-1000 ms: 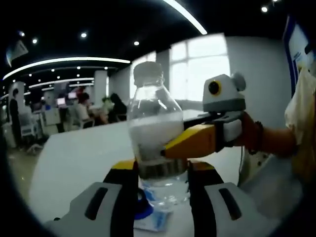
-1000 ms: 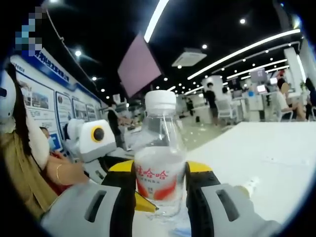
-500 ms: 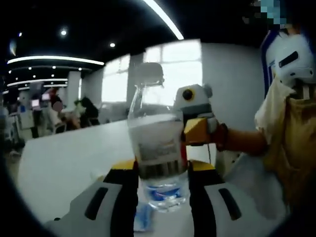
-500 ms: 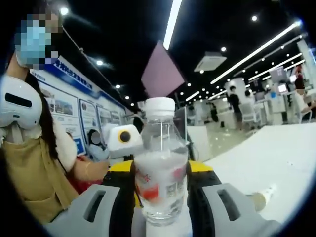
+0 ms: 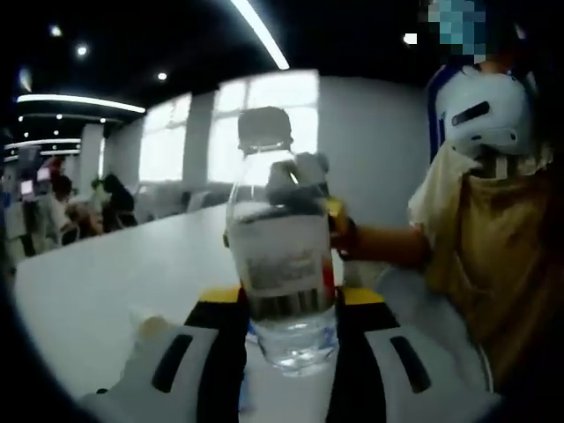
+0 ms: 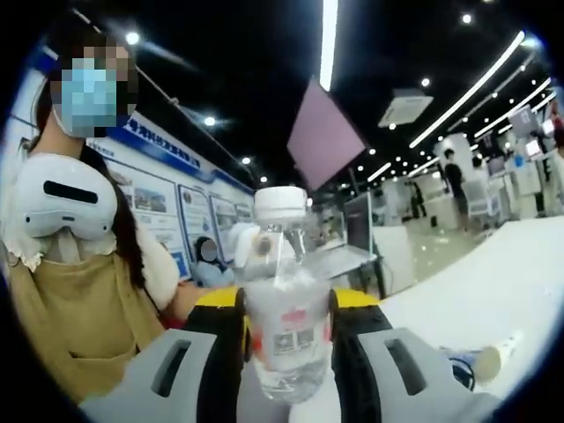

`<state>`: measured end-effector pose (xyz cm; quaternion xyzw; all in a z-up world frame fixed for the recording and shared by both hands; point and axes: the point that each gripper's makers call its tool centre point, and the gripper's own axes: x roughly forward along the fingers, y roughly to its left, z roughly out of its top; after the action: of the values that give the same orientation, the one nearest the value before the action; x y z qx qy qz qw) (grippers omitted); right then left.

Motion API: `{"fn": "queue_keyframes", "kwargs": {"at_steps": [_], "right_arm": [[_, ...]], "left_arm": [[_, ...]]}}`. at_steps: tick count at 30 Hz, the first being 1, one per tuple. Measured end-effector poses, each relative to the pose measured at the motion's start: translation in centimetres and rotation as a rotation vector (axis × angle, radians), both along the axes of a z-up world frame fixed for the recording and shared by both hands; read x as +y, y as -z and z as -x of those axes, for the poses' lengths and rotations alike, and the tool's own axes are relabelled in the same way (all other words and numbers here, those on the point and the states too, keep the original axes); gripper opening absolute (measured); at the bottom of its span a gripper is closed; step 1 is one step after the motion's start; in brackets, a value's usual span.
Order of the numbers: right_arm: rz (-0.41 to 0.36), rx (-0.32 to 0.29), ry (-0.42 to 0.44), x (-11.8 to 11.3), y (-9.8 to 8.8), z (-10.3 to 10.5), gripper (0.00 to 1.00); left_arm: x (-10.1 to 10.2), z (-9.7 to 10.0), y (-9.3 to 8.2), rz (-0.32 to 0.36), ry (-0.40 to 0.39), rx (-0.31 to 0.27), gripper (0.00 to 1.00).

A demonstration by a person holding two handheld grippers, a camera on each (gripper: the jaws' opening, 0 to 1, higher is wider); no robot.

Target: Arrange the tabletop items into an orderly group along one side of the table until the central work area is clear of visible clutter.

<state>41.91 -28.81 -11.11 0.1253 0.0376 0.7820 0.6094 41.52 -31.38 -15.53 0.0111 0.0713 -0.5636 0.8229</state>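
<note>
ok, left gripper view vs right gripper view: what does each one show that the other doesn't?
Left gripper view: bright windows behind the table, and a barcode on the bottle's label.

Right gripper view: a pink hanging panel, a wall of display boards, and a small object lying on the table.

Both: a capped clear water bottle upright between that view's own jaws, the white table, and the person's tan apron with a white headset hanging at the chest.
</note>
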Motion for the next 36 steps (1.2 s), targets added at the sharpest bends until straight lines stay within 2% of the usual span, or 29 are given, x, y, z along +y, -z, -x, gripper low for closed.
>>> {"fn": "queue_keyframes", "kwargs": {"at_steps": [7, 11, 21, 25, 28, 31, 34, 36], "right_arm": [[0.027, 0.004, -0.03, -0.1, 0.3, 0.8, 0.38], [0.07, -0.027, -0.058, -0.1, 1.1, 1.5, 0.38], [0.115, -0.046, -0.099, 0.6, 2.0, 2.6, 0.39], [0.106, -0.004, -0.054, 0.9, 1.7, 1.7, 0.38], [0.084, -0.003, -0.017, 0.9, 1.0, 1.0, 0.37], [0.086, -0.016, 0.037, 0.8, 1.0, -0.1, 0.37], [0.085, 0.0, 0.083, 0.9, 1.0, -1.1, 0.36], [0.096, -0.009, 0.114, 0.9, 1.3, -1.7, 0.36]], "left_arm": [[-0.6, 0.8, 0.4, 0.008, 0.047, 0.026, 0.37], [-0.7, 1.3, 1.2, -0.045, 0.079, 0.032, 0.37], [-0.8, 2.1, 2.4, -0.094, 0.122, 0.058, 0.37], [-0.6, 1.4, 2.2, -0.046, 0.092, 0.09, 0.37], [-0.7, 0.9, 1.5, -0.004, 0.066, 0.082, 0.38], [-0.6, -0.3, 1.3, 0.016, 0.005, 0.081, 0.38], [-0.7, -1.3, 1.2, 0.05, -0.046, 0.091, 0.4], [-0.7, -2.1, 1.1, 0.045, -0.094, 0.073, 0.41]]}}
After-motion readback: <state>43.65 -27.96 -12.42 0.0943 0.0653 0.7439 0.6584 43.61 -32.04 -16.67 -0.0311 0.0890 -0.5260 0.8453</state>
